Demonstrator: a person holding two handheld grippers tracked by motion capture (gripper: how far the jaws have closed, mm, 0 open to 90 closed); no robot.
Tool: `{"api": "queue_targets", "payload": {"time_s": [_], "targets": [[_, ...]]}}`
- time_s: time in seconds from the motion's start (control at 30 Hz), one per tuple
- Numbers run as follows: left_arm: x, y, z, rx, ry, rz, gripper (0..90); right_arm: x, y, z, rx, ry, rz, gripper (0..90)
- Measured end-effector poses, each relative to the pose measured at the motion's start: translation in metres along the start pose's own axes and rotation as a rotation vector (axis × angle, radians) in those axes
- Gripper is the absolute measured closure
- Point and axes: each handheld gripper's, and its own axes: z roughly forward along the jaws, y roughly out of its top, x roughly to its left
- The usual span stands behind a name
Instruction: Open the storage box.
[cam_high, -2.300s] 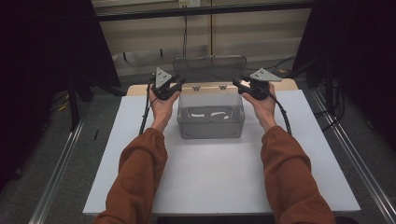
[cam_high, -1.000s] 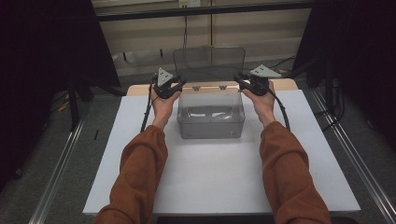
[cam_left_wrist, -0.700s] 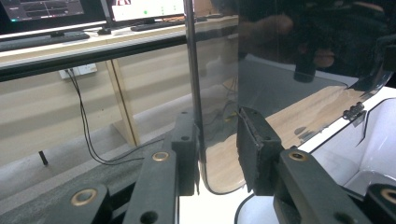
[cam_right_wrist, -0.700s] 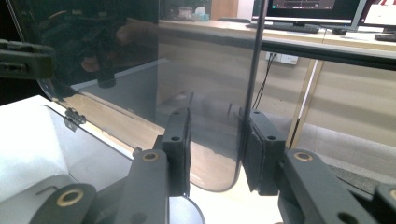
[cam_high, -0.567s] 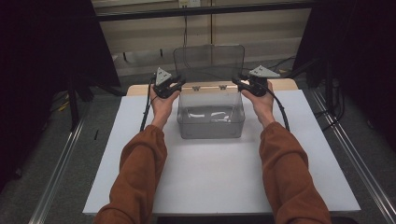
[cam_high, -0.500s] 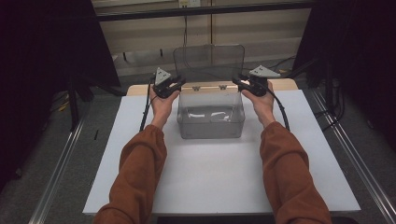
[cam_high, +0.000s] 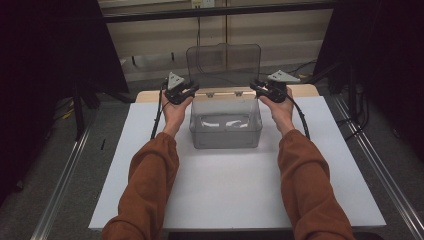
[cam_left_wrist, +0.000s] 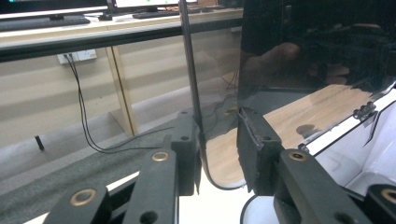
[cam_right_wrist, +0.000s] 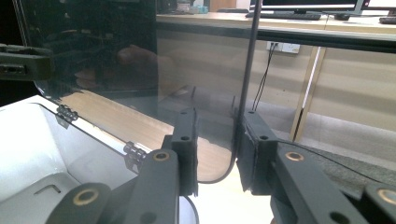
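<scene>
A clear plastic box (cam_high: 226, 131) stands at the back of the white board, with white pieces (cam_high: 214, 121) lying on its floor. Its hinged lid (cam_high: 223, 62) stands upright behind the box. My left gripper (cam_high: 192, 90) is at the lid's left edge and my right gripper (cam_high: 254, 86) at its right edge. In the left gripper view the gripper (cam_left_wrist: 218, 122) is open, with the lid (cam_left_wrist: 317, 42) edge between the jaws, against the left one. In the right gripper view the gripper (cam_right_wrist: 218, 119) is open too, the lid (cam_right_wrist: 93, 46) edge against the right jaw. Hinges (cam_right_wrist: 135, 151) join lid and box.
The white board (cam_high: 225, 190) lies on a wooden table (cam_high: 150, 96) whose far edge shows behind the box. Metal rails (cam_high: 65, 180) run along both sides on the floor. Dark screens (cam_high: 50, 60) stand left and right. A cable (cam_high: 156, 117) trails from the left gripper.
The lid has swung up from a low tilt to upright behind the box. Both grippers stayed at its side edges and shifted slightly back with it.
</scene>
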Motion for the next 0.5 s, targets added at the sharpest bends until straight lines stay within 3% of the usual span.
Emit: {"api": "queue_targets", "payload": {"time_s": [0.2,0.27,0.3,0.37,0.5], "targets": [[0.0015,0.0001,0.0022,0.011,-0.006,-0.012,68.4,-0.002,0.0016,0.0015,0.011,0.005,0.0,70.6],[0.0009,-0.0003,0.0033,0.019,-0.012,-0.064,66.8,-0.0021,0.002,0.0021,0.016,0.004,0.001,70.4],[0.0005,0.0003,0.0034,0.025,-0.009,-0.071,66.5,-0.0023,0.0023,0.0027,0.021,0.003,0.003,70.5],[-0.0003,0.002,0.0038,0.045,0.002,-0.045,66.5,-0.0035,0.0024,0.0044,0.019,0.004,0.007,70.5],[0.0007,0.0031,0.0053,0.055,-0.004,-0.051,66.6,-0.004,0.0028,0.0068,0.024,-0.002,0.014,70.3]]}}
